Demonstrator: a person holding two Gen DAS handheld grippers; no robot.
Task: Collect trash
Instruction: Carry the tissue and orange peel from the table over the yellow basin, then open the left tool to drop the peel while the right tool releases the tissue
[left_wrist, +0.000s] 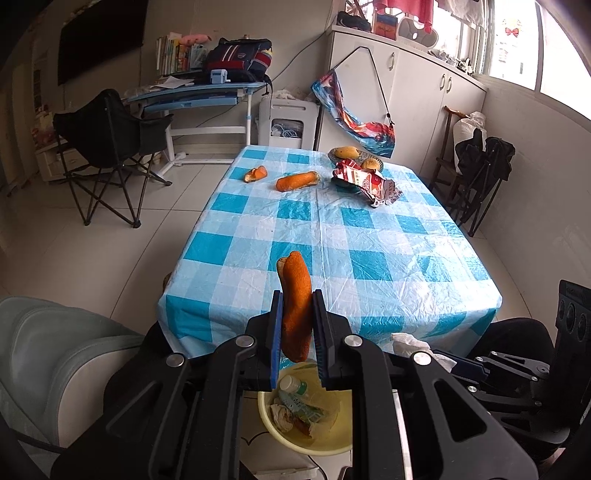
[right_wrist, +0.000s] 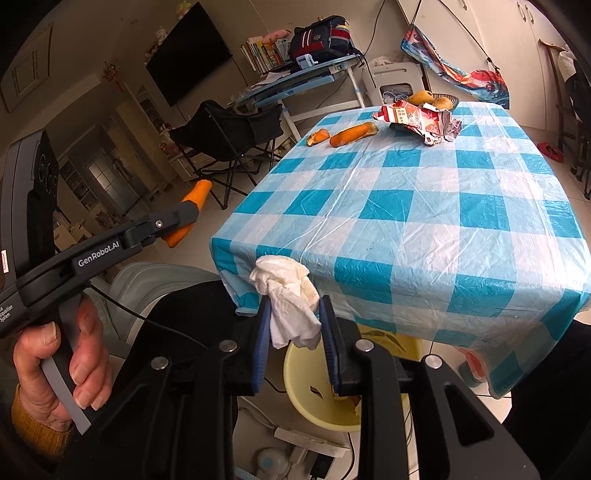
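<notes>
Fingers of the left gripper (left_wrist: 297, 325) clamp an orange peel (left_wrist: 295, 306); right gripper (right_wrist: 293, 328) fingers pinch a crumpled tissue (right_wrist: 288, 295). Both hang above the yellow basin (left_wrist: 332, 439) at lower centre, positioned for dropping.

Three orange peels (left_wrist: 295, 310), one tissue (right_wrist: 291, 299), one wrapper (left_wrist: 365, 182), one basin (left_wrist: 340, 439).

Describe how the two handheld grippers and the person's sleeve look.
Both the left gripper and right gripper are black plastic linkages with silver rivets and blue-padded jaws. The left one's side reads "GenRobot.AI" in white, with a grey trigger and black cable. The sleeve is mustard-yellow knit.
</notes>
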